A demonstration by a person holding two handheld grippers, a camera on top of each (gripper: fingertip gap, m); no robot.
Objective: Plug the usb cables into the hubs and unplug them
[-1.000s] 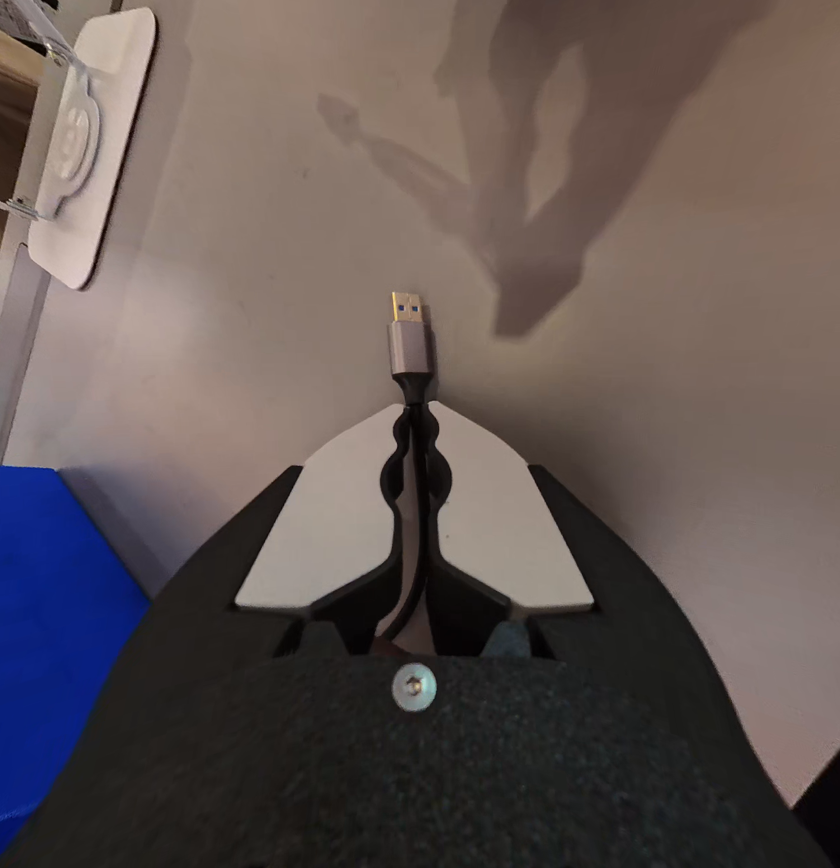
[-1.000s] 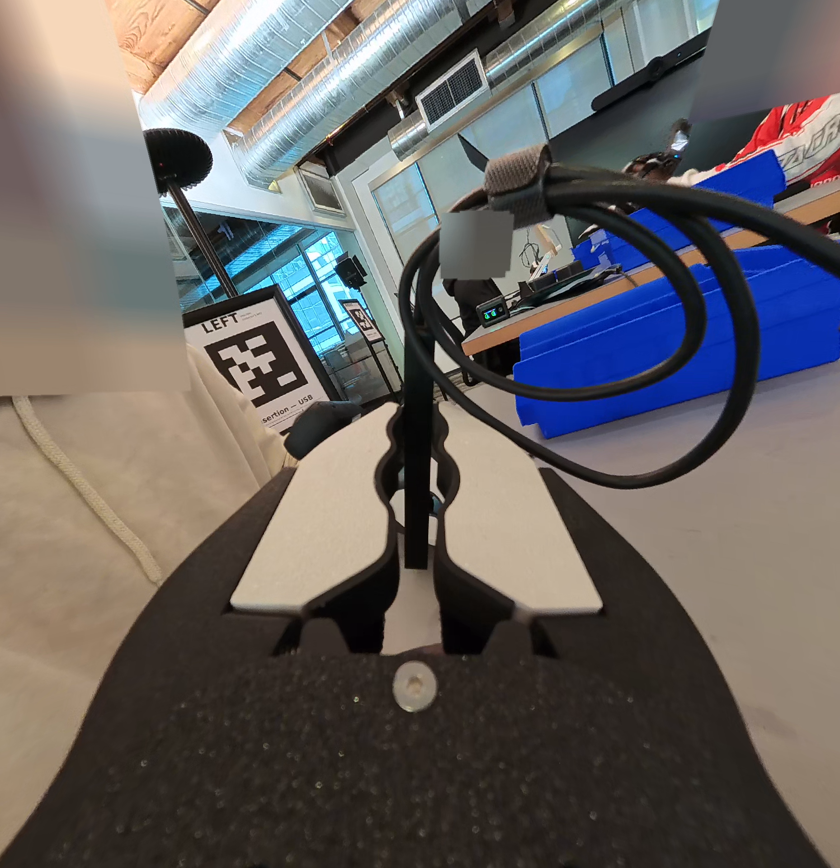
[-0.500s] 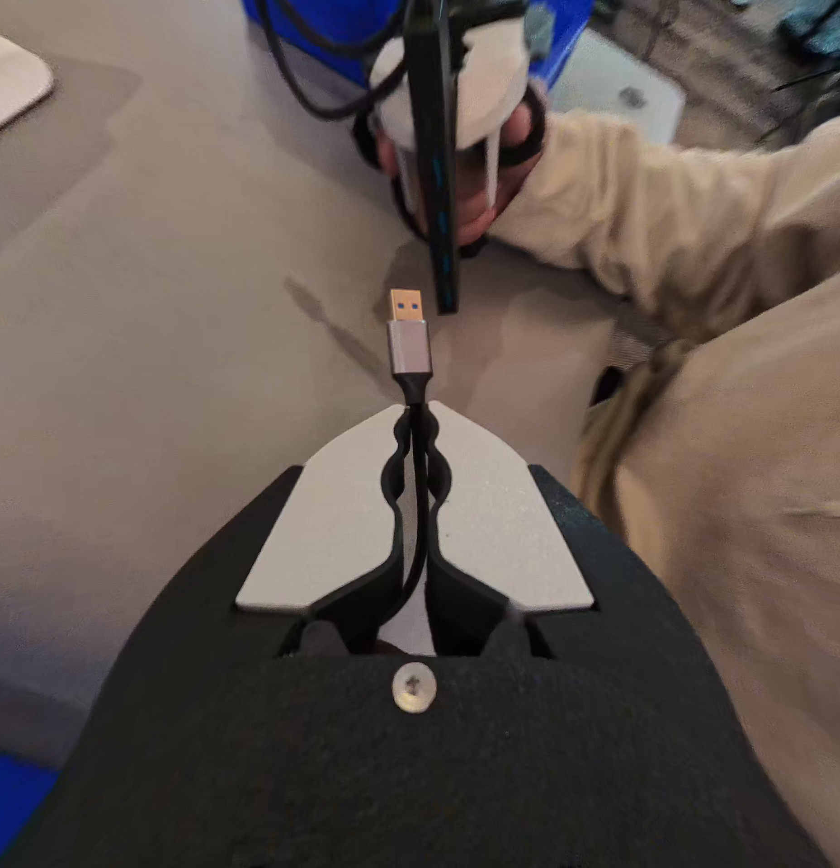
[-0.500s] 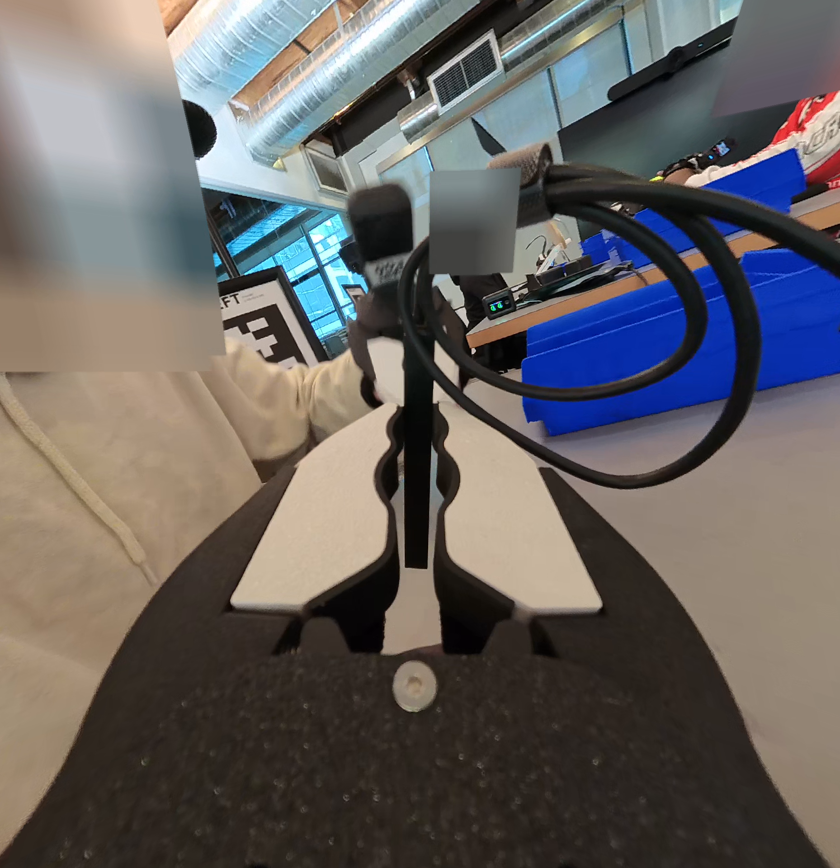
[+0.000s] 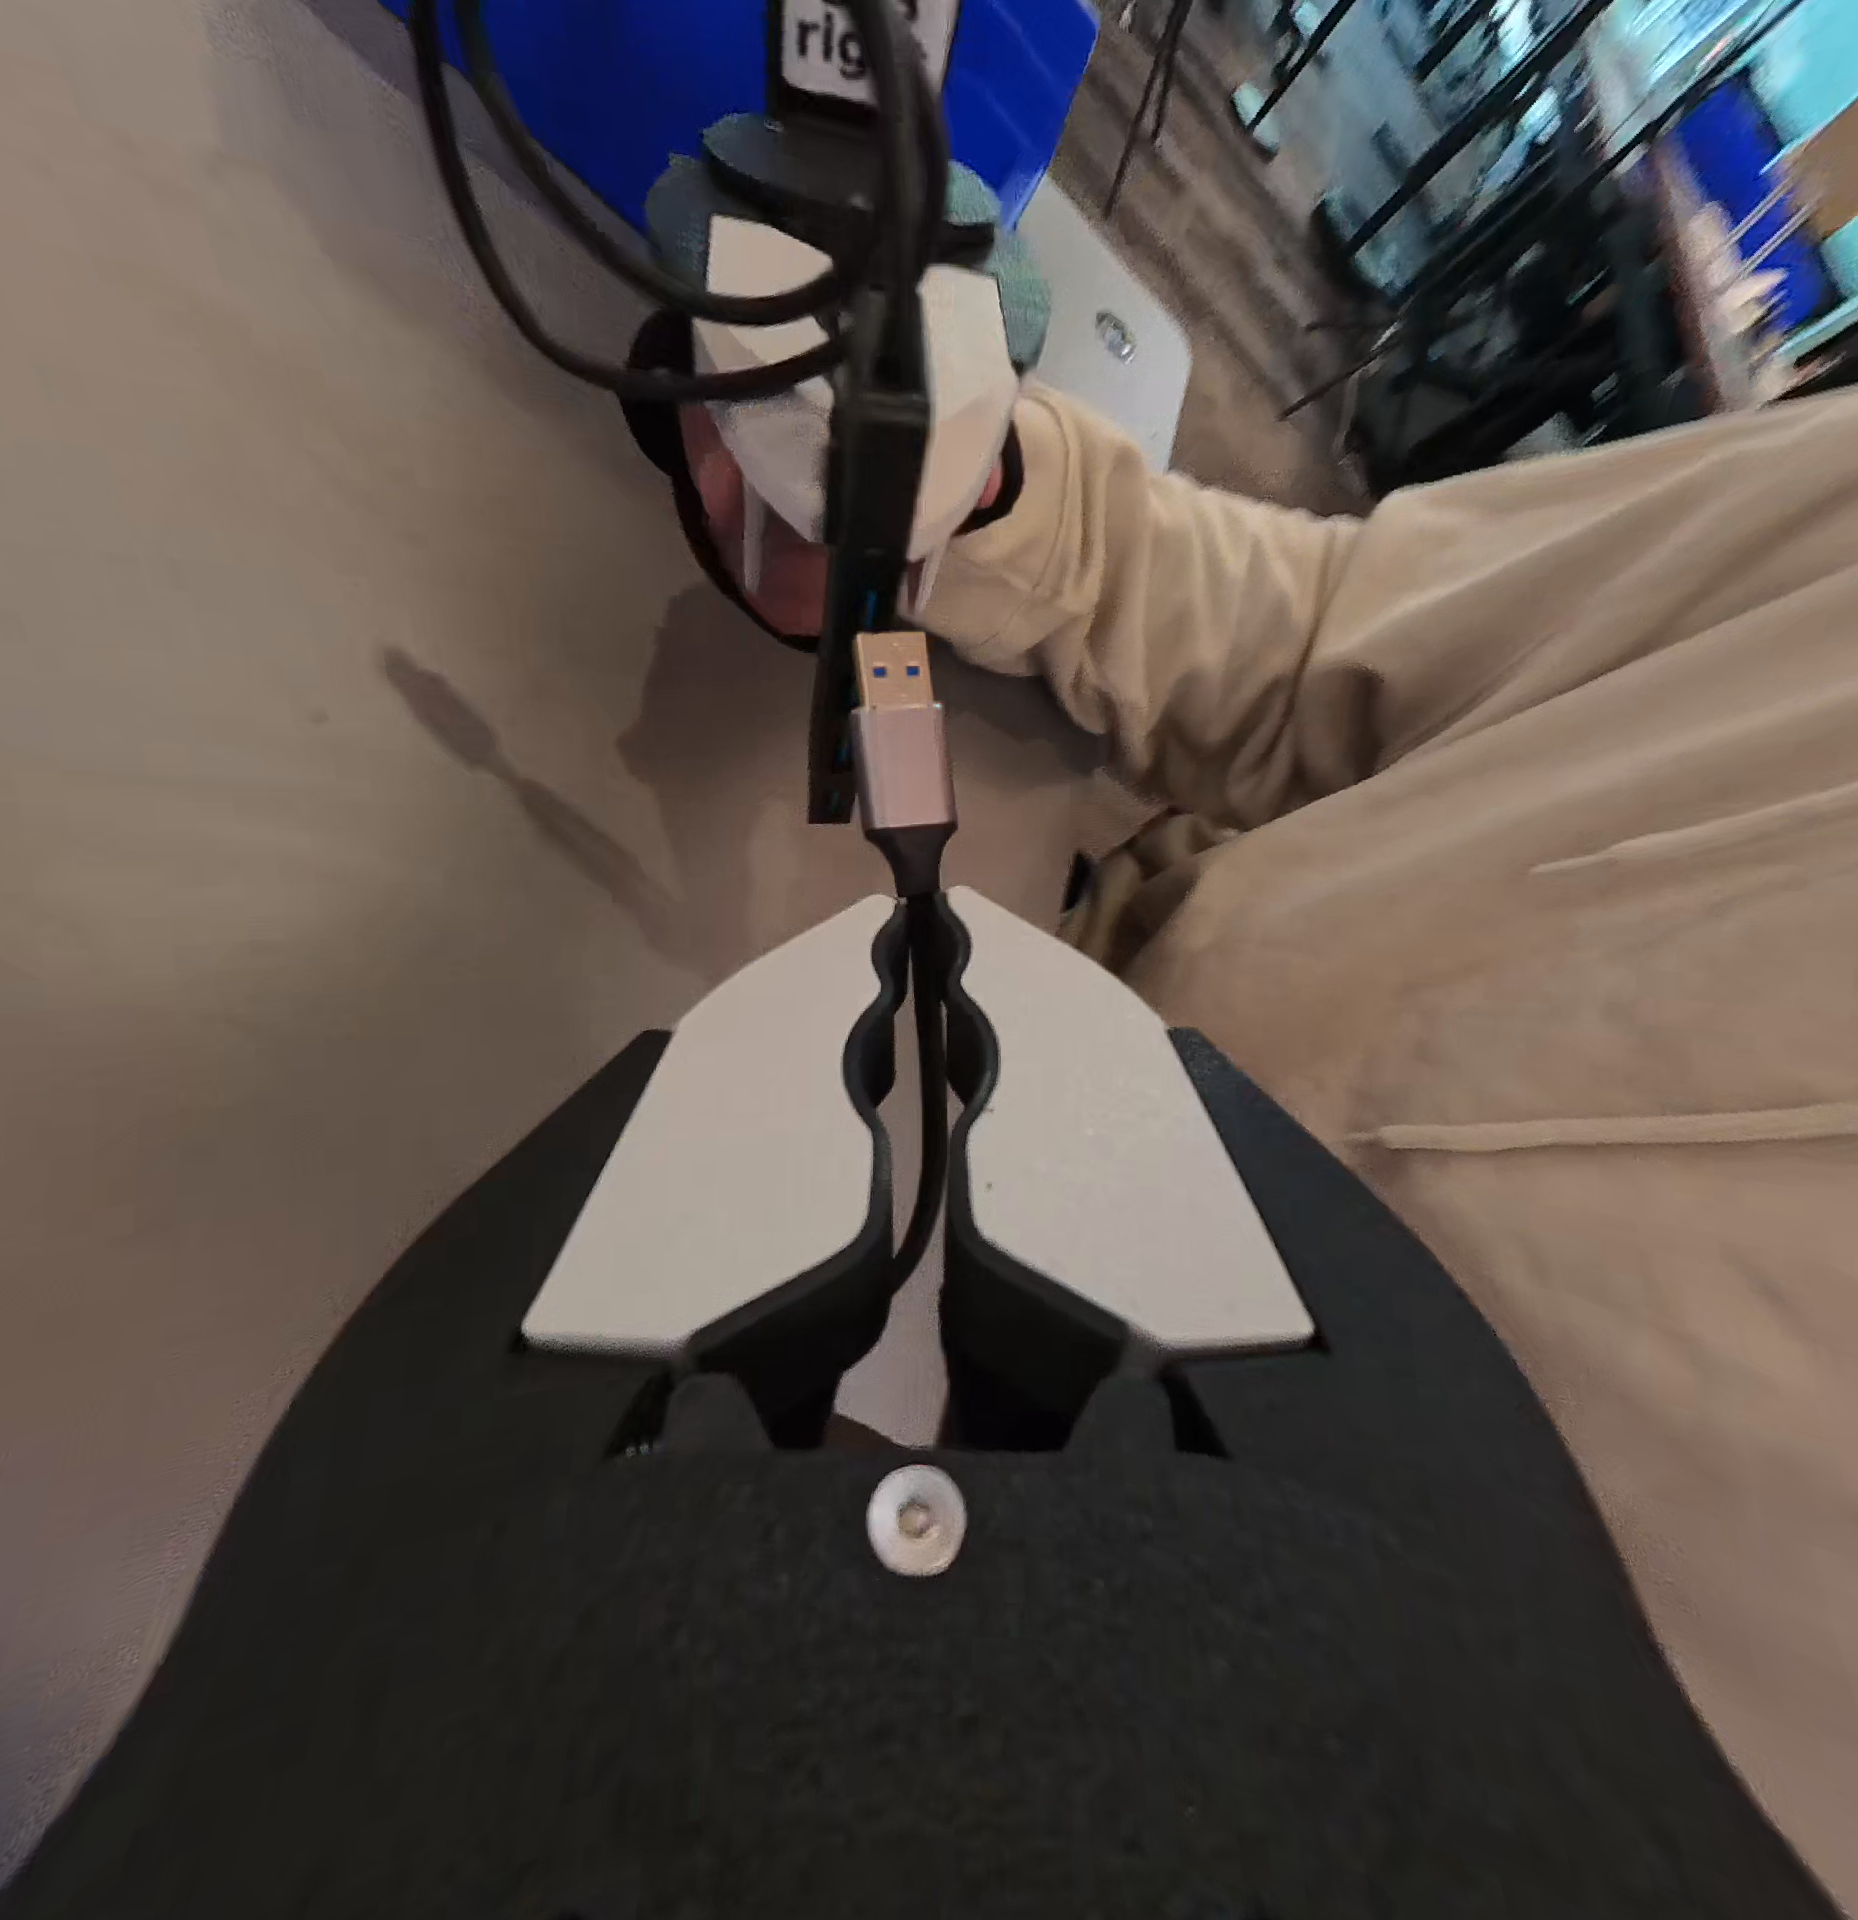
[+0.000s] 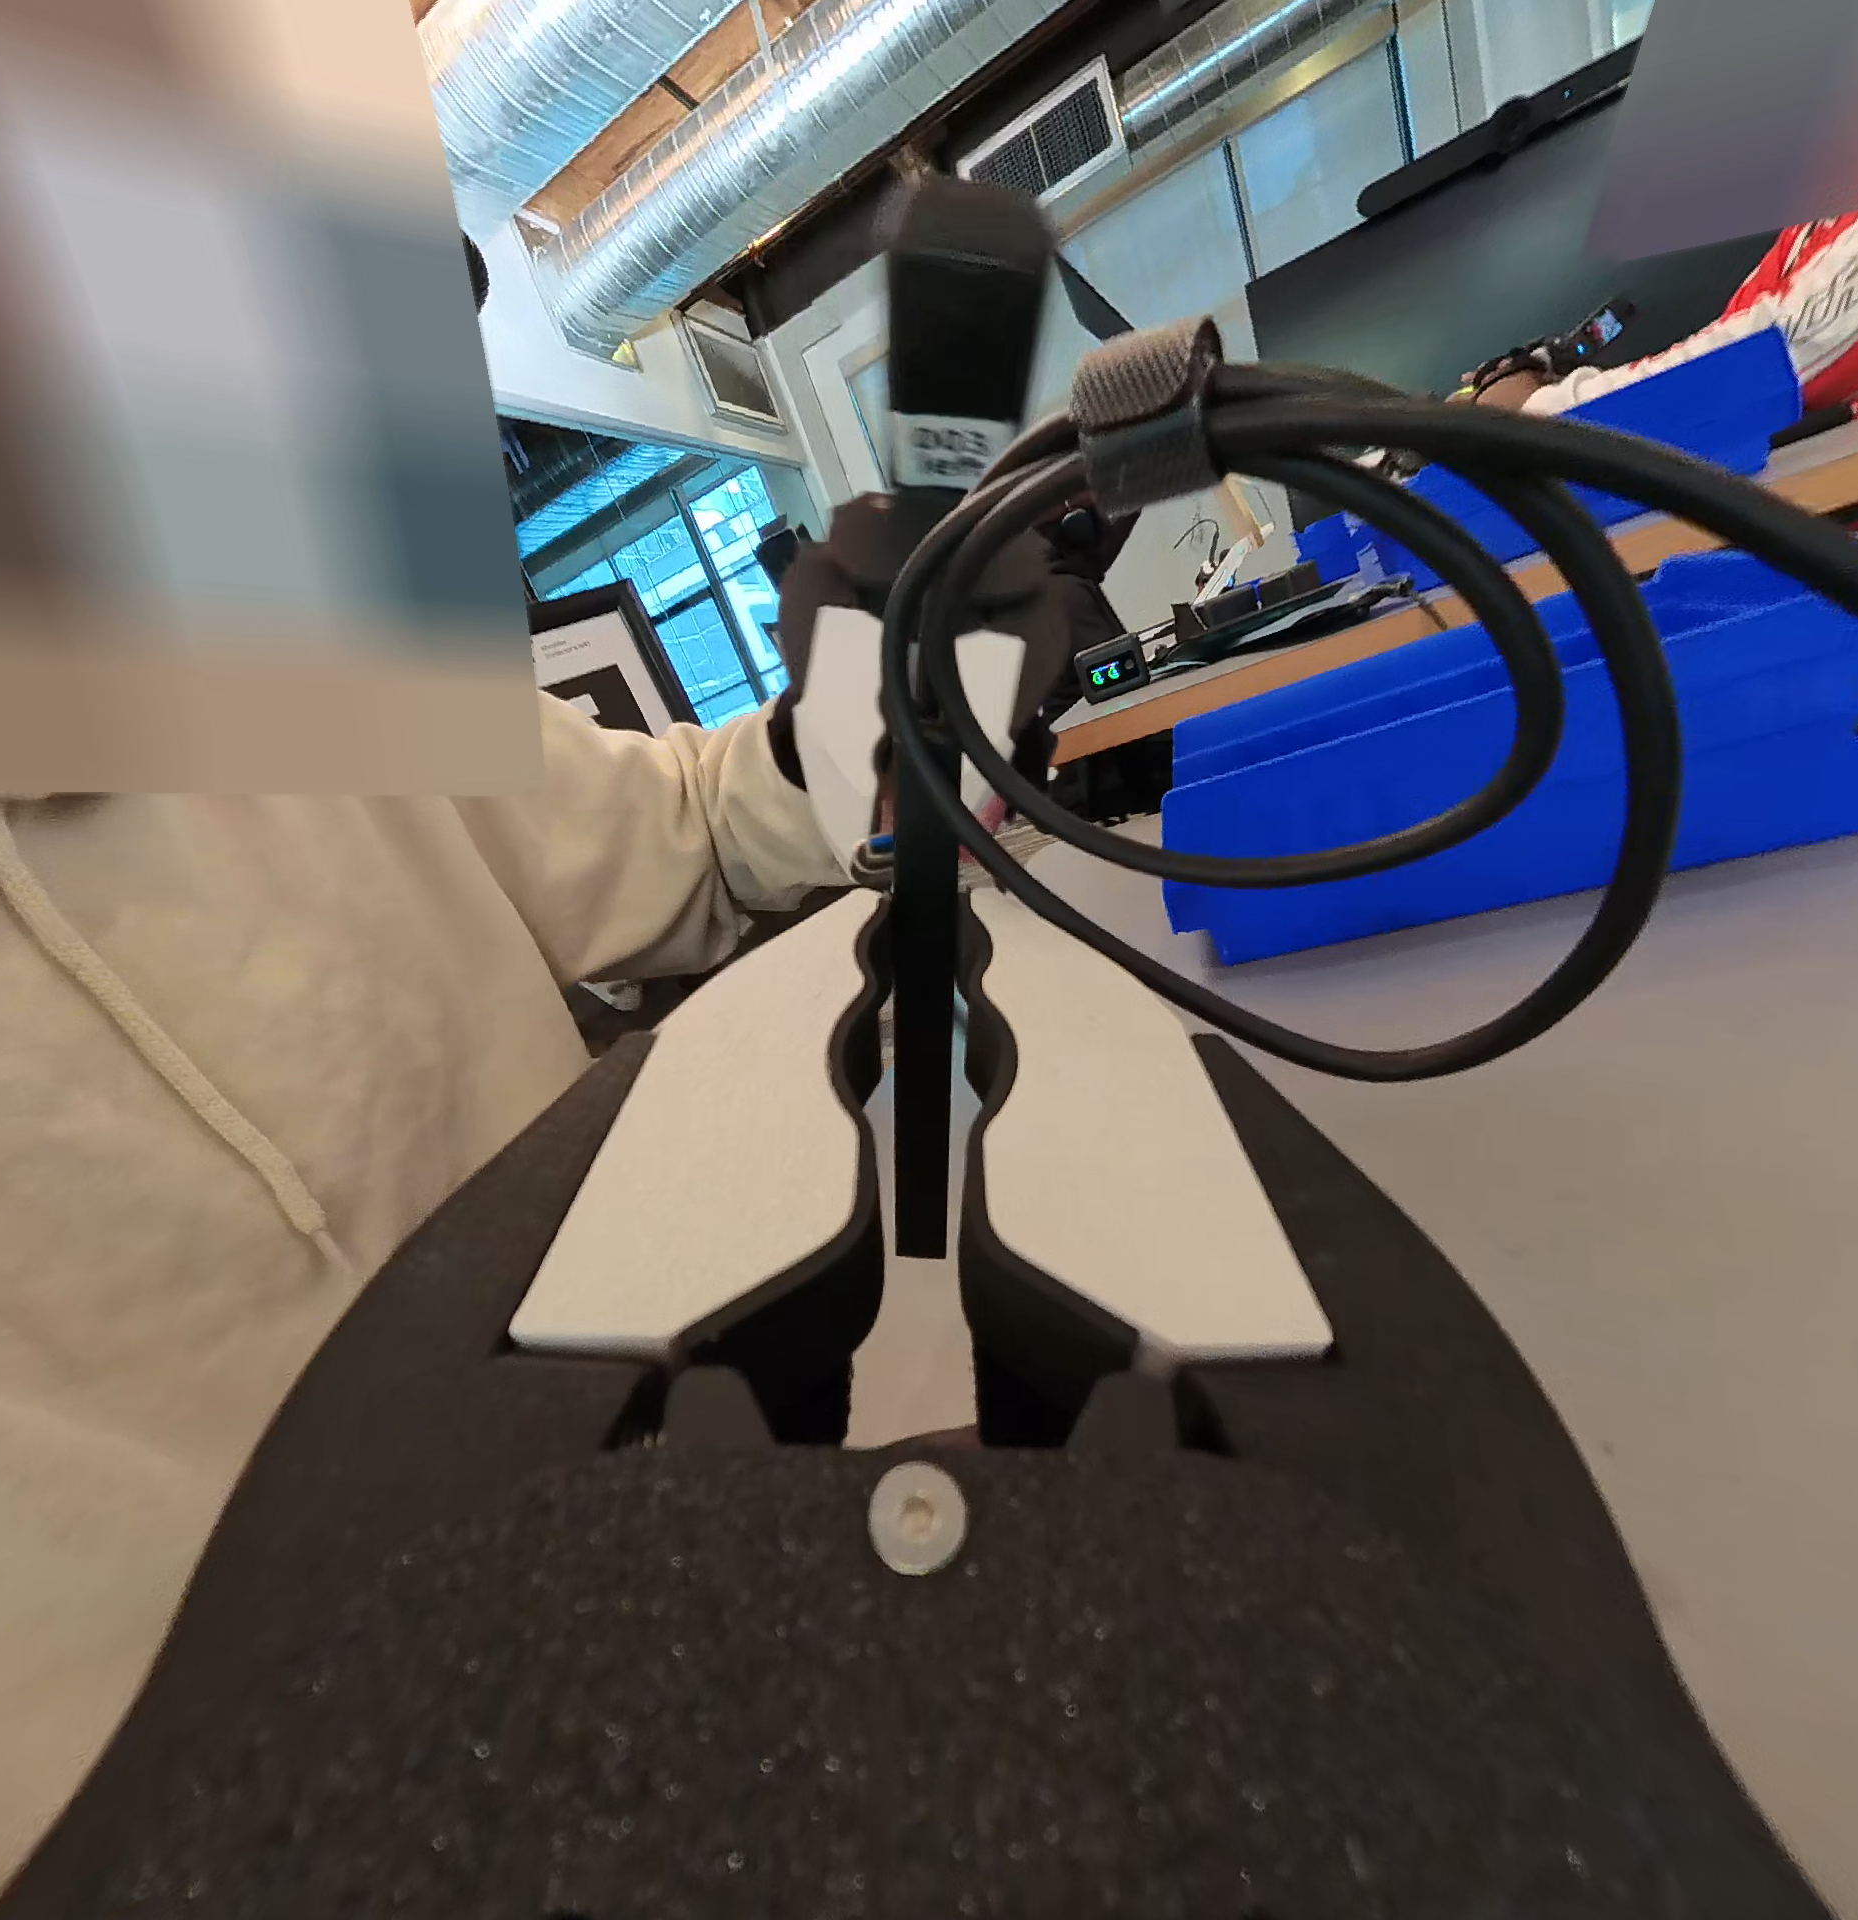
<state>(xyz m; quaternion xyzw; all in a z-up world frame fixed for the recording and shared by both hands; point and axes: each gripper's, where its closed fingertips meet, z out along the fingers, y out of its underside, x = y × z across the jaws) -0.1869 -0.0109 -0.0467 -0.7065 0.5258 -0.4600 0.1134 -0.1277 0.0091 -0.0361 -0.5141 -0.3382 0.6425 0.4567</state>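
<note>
The left tongs (image 5: 920, 914) are closed on a black cable (image 5: 923, 1091), pinching it just behind the plug (image 5: 901, 743), which sticks out past the tips with its grey metal sleeve and gold end pointing away from the camera. Right in front of it hangs the hub (image 5: 857, 582), a slim black bar held edge-on, with blue ports down its side; the plug's tip lies just beside those ports, and whether it touches them cannot be told. In the right wrist view the right tongs (image 6: 923, 914) are clamped on the same hub (image 6: 923, 1039), which stands upright between the white fingers (image 6: 717, 1143). The hub's own black lead (image 6: 1424, 862) curls in loops to the right, bundled by a grey strap (image 6: 1143, 426). Beyond the hub the left tongs (image 6: 904, 707) face it, carried by a person in a cream sleeve (image 6: 655, 821). Blue bins (image 6: 1476, 790) sit on the grey tabletop (image 6: 1527, 1247) behind.
</note>
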